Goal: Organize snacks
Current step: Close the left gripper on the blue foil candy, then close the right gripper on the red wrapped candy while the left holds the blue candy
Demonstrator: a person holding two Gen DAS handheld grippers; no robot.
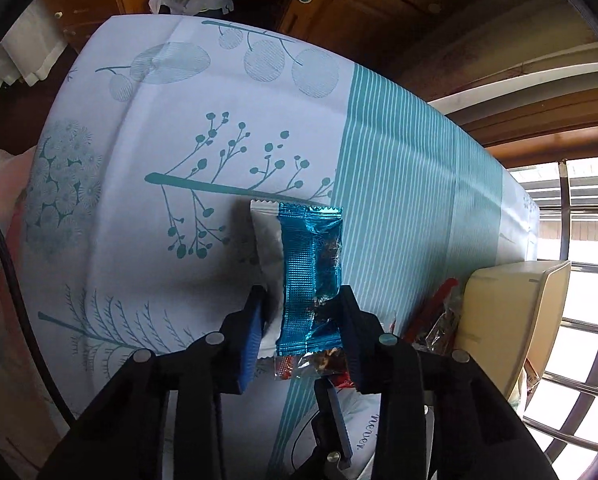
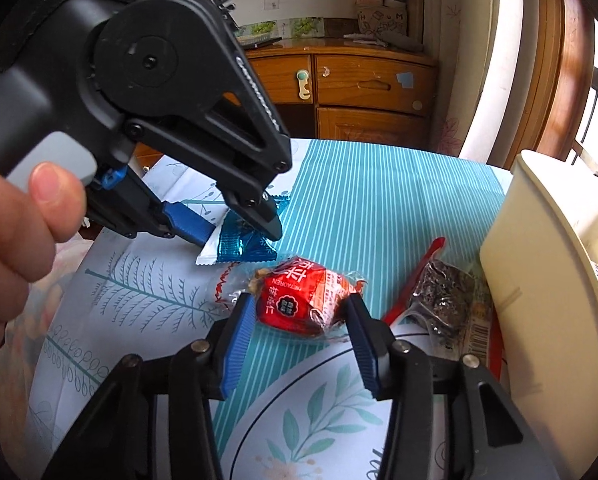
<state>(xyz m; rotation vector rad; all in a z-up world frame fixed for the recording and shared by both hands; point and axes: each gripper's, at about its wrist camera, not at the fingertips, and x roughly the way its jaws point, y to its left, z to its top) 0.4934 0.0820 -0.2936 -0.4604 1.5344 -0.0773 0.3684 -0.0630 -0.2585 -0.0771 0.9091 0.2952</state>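
the left gripper (image 1: 301, 330) is clamped on a blue packet (image 1: 312, 276) and the white packet (image 1: 267, 248) beside it on the bench (image 1: 399, 184), so both may lift and one slip; the right gripper (image 2: 301, 322) straddles the red snack (image 2: 299, 296), pads barely touching, so a skewed close could squirt it away.

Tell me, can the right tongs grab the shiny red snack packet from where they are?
Probably yes. The right tongs already sit with a blue pad on each side of the red plastic snack packet, and nothing lies between. The left tongs are busy on the blue foil packet behind it, apart.
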